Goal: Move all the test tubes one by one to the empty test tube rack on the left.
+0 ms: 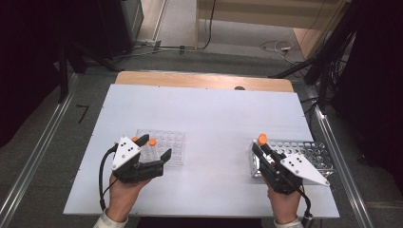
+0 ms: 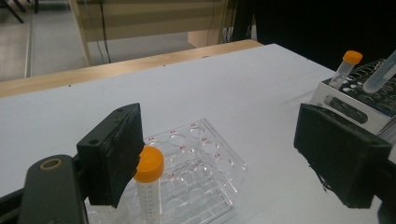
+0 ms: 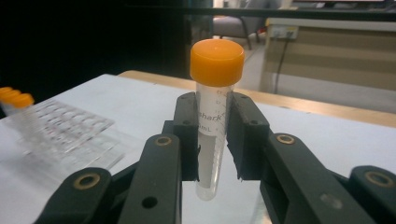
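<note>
Table: a white board (image 1: 209,118) on a wooden top (image 1: 204,80).
Floor: grey carpet (image 1: 228,59) behind the table.
Cables: white wires (image 1: 278,46) lie on the floor.
Rails: metal strips (image 1: 35,156) run beside the table.

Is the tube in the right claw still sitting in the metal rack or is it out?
Out. The right claw is shut on the orange-capped tube, whose rounded tip hangs free in the air, with the table below it.

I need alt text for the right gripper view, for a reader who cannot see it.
The right hand-held gripper is shut on an upright clear tube with an orange cap, above a white table. At far left, a clear plastic rack holds more orange-capped tubes.
</note>
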Demonstrator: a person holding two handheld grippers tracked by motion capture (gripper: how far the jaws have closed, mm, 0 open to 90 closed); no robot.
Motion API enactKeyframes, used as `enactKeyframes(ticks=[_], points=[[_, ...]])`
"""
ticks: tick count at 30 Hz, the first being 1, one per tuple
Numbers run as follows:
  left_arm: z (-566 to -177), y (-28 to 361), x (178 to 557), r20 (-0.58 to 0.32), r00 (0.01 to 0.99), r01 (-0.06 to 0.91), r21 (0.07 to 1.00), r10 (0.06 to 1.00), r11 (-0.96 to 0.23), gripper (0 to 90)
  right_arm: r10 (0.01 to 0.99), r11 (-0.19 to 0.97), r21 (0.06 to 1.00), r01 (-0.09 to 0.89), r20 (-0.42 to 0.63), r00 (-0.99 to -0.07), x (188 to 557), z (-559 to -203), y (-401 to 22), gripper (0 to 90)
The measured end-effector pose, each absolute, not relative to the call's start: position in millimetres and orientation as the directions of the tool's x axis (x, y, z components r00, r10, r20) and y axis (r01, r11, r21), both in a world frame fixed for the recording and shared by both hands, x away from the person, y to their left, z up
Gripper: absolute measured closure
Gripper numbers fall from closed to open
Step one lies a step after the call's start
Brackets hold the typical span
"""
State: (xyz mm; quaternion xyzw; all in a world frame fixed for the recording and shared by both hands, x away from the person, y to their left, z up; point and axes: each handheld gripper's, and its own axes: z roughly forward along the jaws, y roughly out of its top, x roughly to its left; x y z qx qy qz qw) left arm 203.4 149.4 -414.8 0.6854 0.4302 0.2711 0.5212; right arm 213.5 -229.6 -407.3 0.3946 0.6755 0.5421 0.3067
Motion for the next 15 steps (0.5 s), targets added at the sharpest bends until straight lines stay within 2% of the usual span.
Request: enactKeyframes(ticks=[15], points=[[-422, 127, 199, -0.077, 0.546, 0.311, 0.943, 0.835, -0.117, 16.7, 0.773, 0.217, 0.944, 0.247, -0.012, -0.635, 209, -440, -177, 72.1]])
